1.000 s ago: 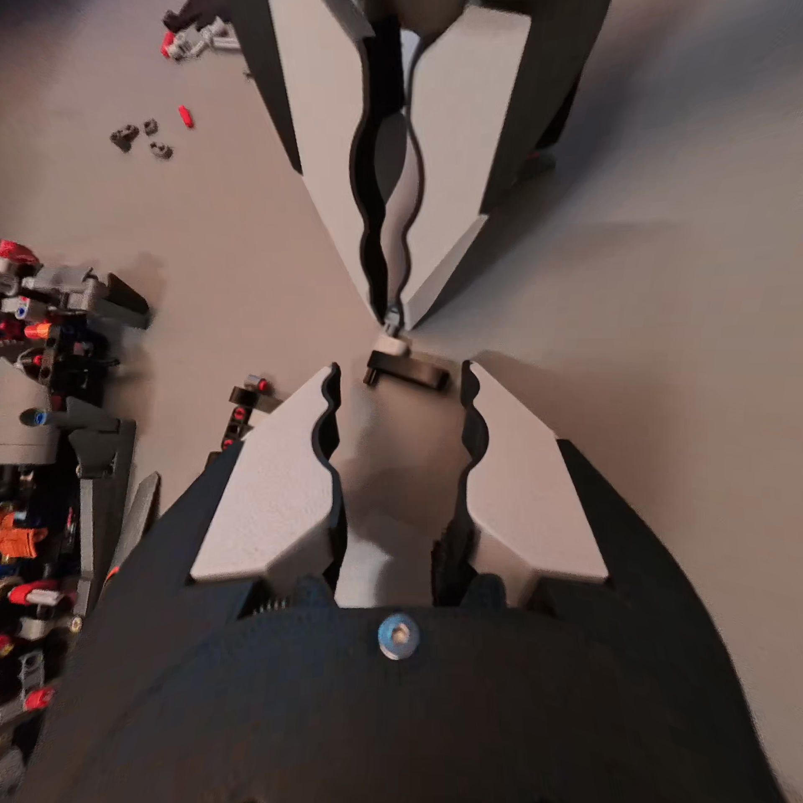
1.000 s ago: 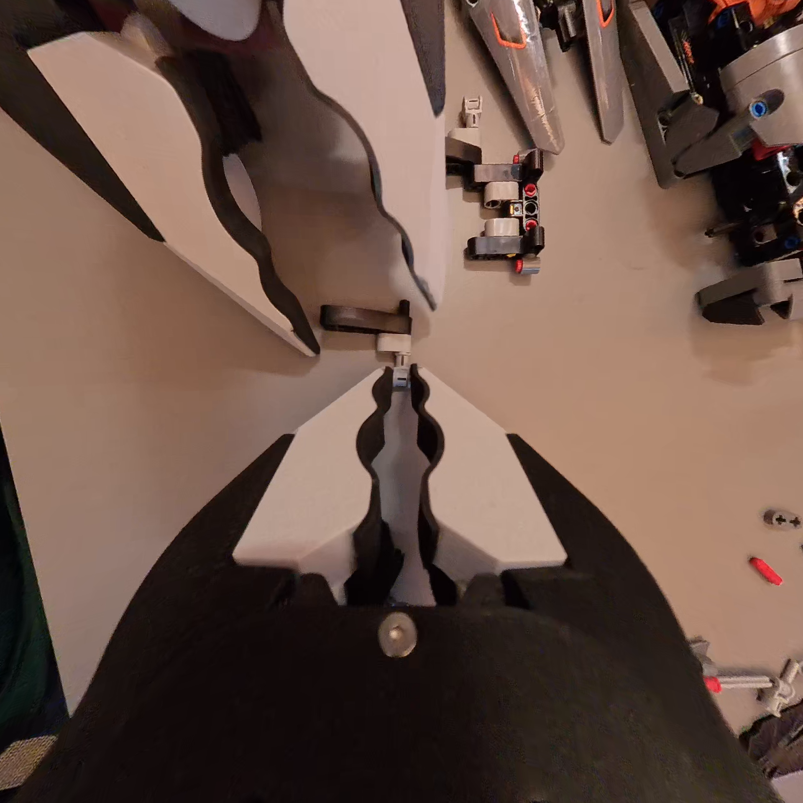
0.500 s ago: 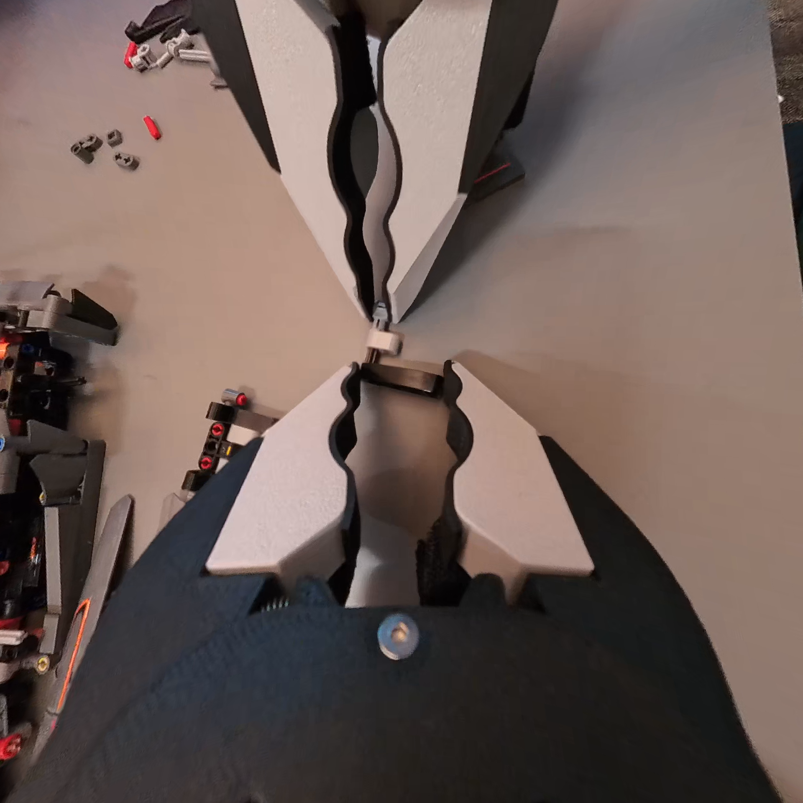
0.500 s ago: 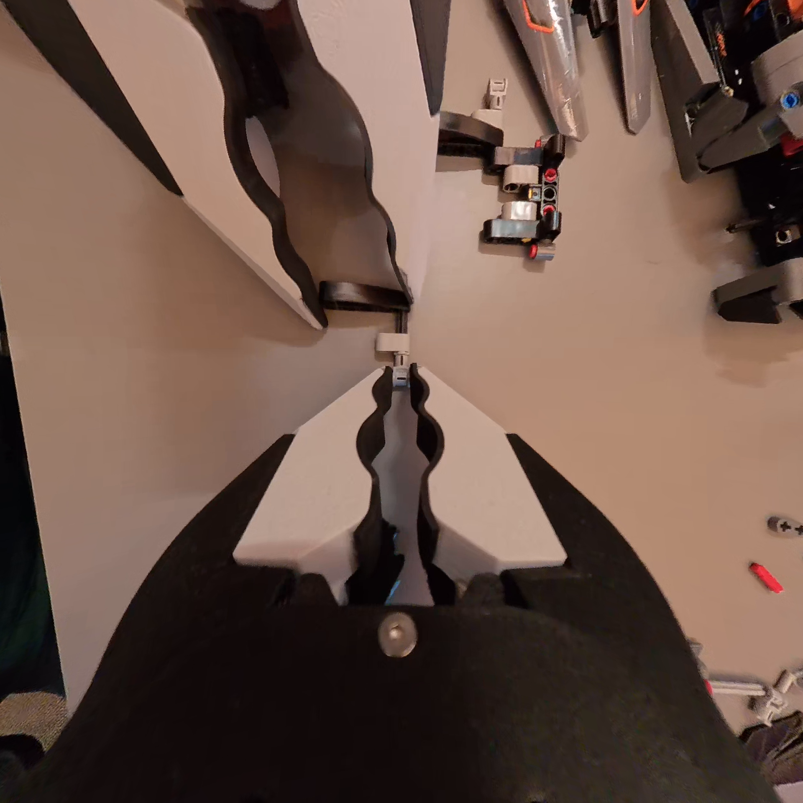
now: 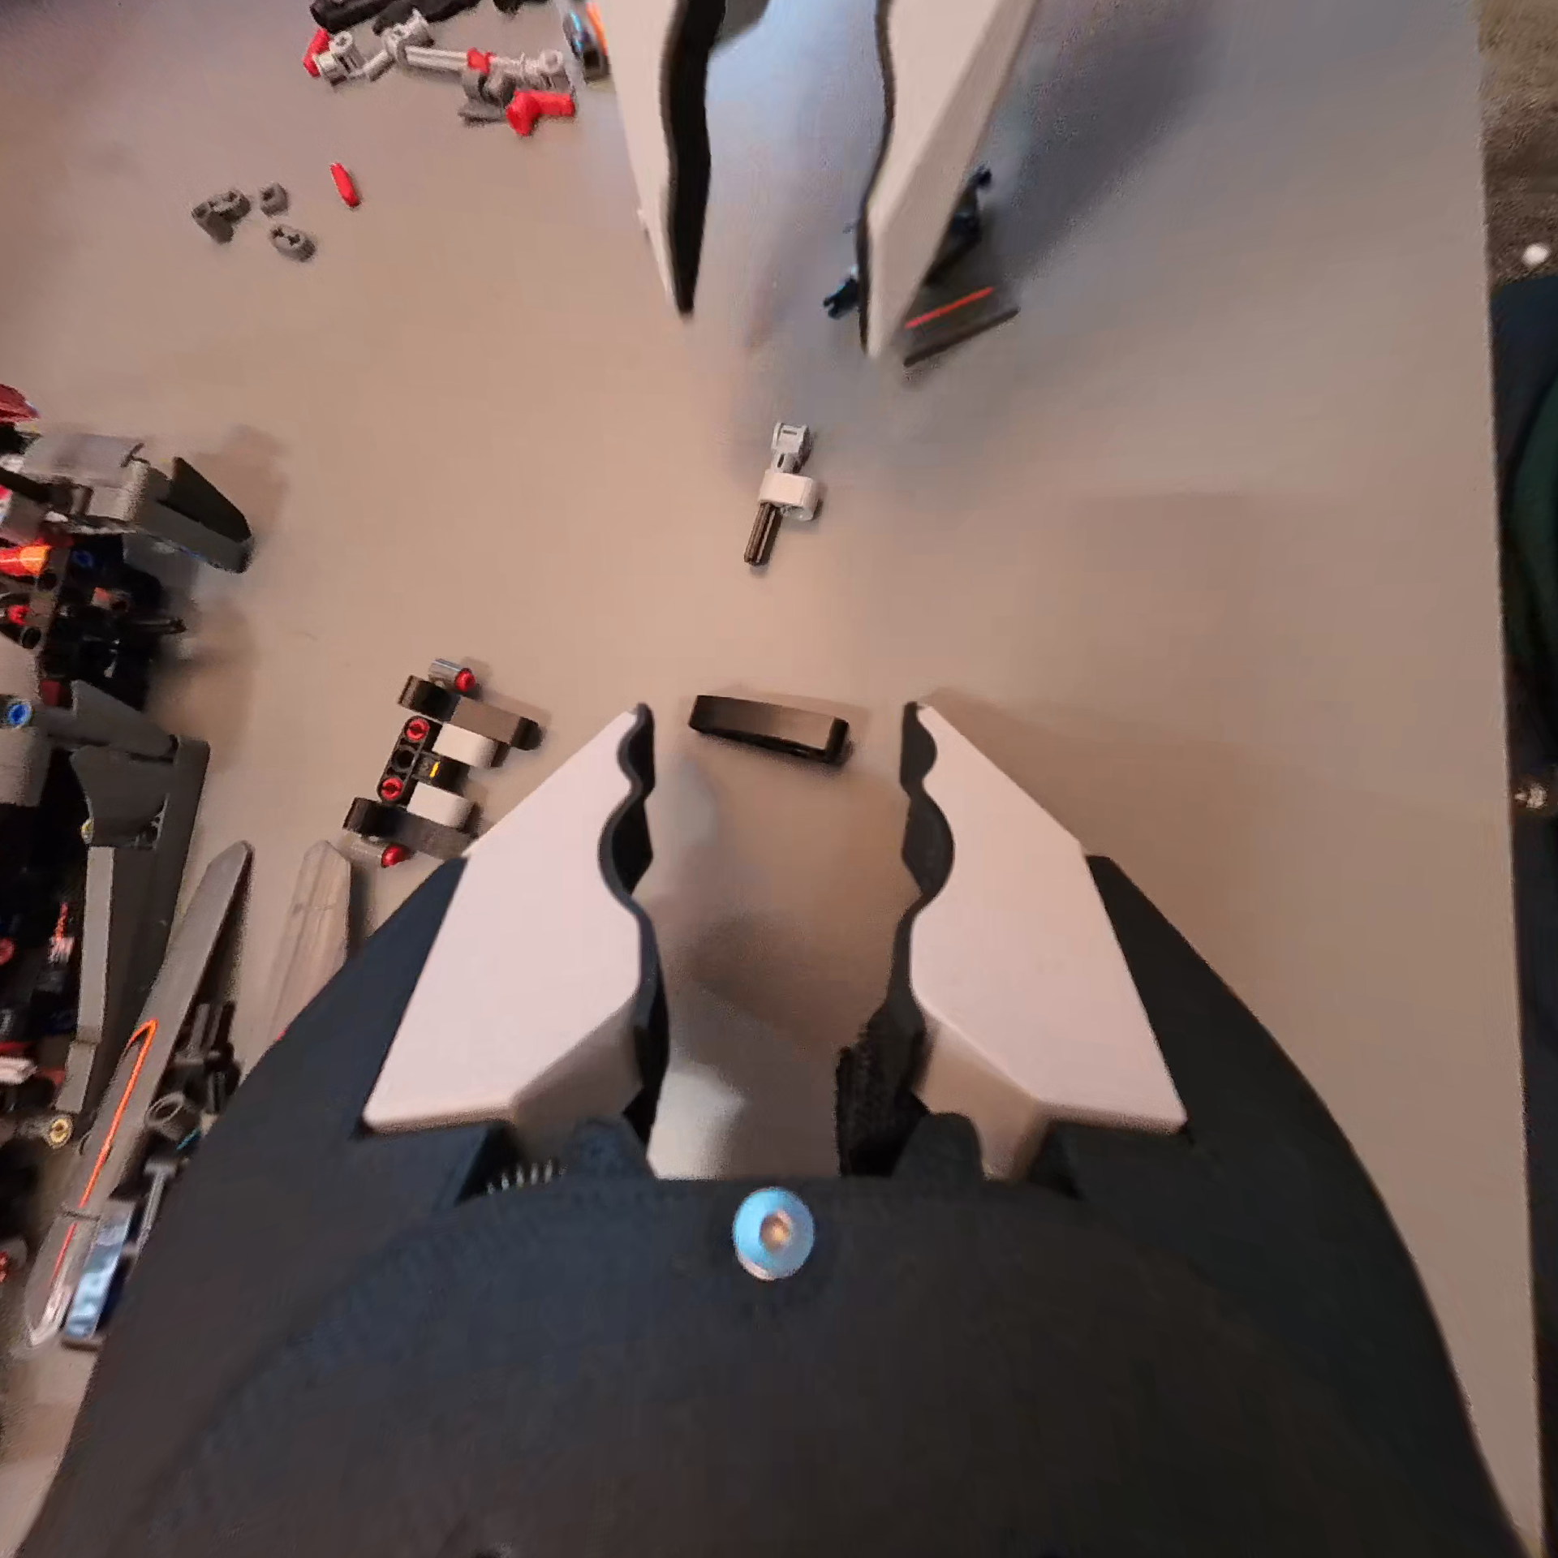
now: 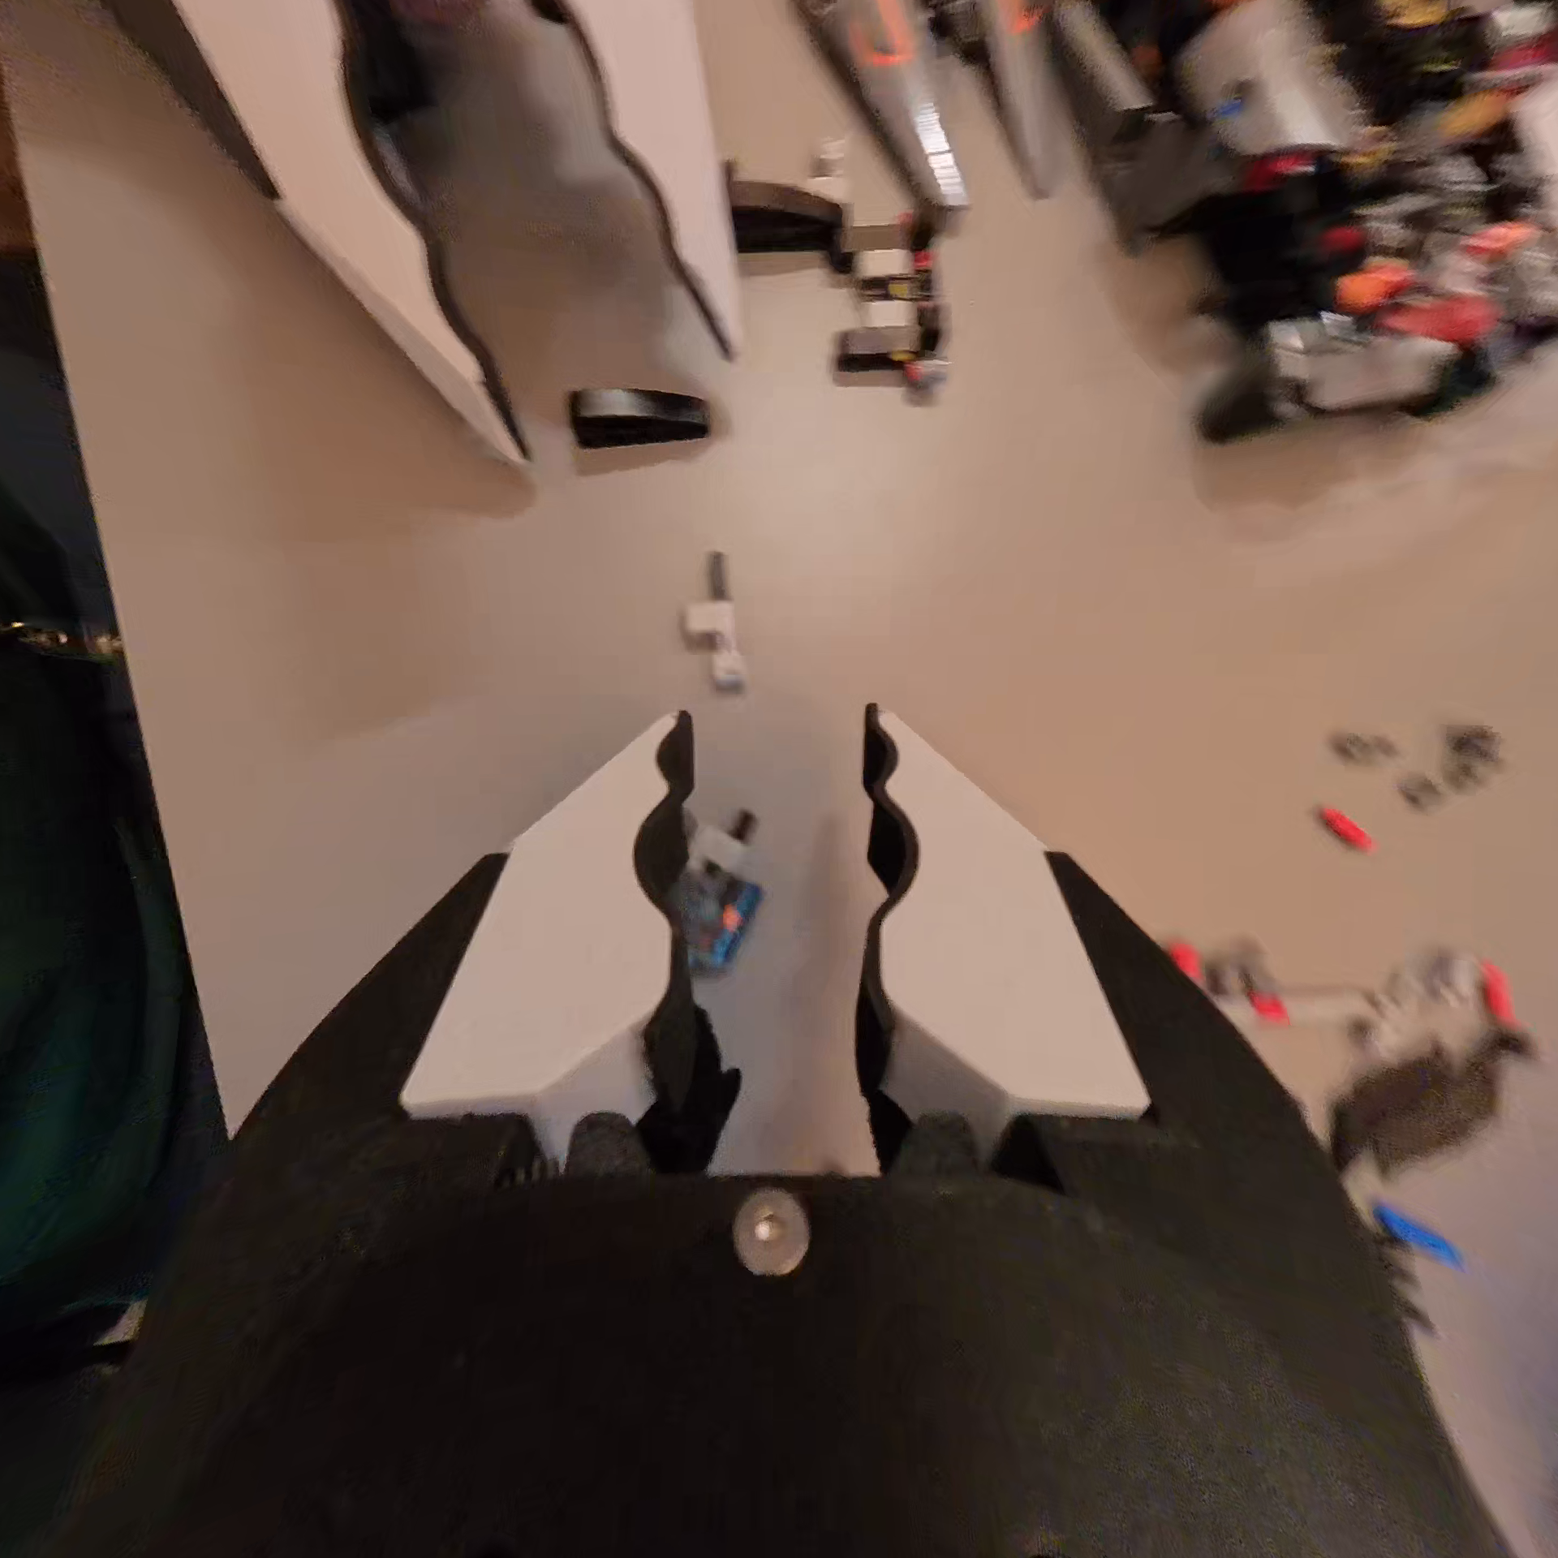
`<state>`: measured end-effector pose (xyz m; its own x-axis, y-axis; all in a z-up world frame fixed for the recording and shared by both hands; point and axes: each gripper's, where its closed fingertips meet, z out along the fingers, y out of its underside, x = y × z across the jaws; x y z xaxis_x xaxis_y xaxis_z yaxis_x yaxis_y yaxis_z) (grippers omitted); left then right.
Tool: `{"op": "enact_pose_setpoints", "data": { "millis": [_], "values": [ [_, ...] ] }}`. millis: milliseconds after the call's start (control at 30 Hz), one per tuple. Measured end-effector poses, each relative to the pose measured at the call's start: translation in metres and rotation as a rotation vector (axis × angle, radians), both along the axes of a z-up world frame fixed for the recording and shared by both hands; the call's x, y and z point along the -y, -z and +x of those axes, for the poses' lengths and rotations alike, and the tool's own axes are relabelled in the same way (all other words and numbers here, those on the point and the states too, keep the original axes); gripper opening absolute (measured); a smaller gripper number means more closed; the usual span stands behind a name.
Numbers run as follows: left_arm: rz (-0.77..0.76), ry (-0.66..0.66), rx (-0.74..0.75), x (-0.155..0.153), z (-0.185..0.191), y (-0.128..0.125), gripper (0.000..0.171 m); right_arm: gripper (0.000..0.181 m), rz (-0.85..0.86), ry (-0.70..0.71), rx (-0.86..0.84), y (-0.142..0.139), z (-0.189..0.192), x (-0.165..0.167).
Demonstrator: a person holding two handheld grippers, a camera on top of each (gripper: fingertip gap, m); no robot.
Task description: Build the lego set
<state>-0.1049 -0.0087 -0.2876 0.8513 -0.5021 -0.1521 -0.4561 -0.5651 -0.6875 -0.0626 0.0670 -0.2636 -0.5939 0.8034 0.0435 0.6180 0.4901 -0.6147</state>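
Observation:
A black curved beam (image 5: 767,729) lies on the table between the tips of my left gripper (image 5: 777,717), which is open and does not touch it. A small white and grey pin piece with a black axle (image 5: 780,493) lies alone on the table, between the two grippers. My right gripper (image 6: 777,717) is open and empty, just short of the pin piece (image 6: 717,628). The right wrist view is blurred. It shows the beam (image 6: 641,417) and the open left gripper (image 6: 620,400) farther off. The right gripper (image 5: 776,325) shows at the top of the left wrist view.
A small black and white subassembly (image 5: 438,767) lies left of my left gripper. The large partly built model (image 5: 76,674) and grey blades (image 5: 312,927) fill the left side. Loose grey bits (image 5: 253,219) and a red pin (image 5: 344,184) lie beyond. The table edge (image 5: 1488,590) is at the right. My hands' fingertips stand some 10 cm from each other. My right tips are roughly 4 cm from the pin piece (image 6: 717,628). It turns up in the left wrist view (image 5: 783,469) as well.
My right gripper opened, let go of the pin piece and drew back. The pin piece now lies apart from the black beam. My left gripper opened wider and pulled back.

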Motion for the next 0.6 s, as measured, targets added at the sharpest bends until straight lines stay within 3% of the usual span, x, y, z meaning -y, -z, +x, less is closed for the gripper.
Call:
{"op": "enact_pose_setpoints", "data": {
  "millis": [133,267,367,600],
  "values": [
    [0.041,-0.036,0.026,0.004,-0.005,-0.012,0.062,0.018,0.02,0.24,-0.07,-0.023,0.028,-0.08],
    [0.045,-0.027,0.038,0.002,-0.001,-0.019,0.059,0.012,0.14,0.429,-0.023,-0.013,0.068,-0.157],
    [0.028,-0.001,0.004,-0.006,0.005,-0.017,0.058,0.012,0.189,0.444,0.02,0.006,0.082,-0.183],
    [-0.005,0.026,-0.028,-0.018,0.014,-0.012,0.056,0.017,0.175,0.408,0.056,0.025,0.087,-0.205]
  ]
}}
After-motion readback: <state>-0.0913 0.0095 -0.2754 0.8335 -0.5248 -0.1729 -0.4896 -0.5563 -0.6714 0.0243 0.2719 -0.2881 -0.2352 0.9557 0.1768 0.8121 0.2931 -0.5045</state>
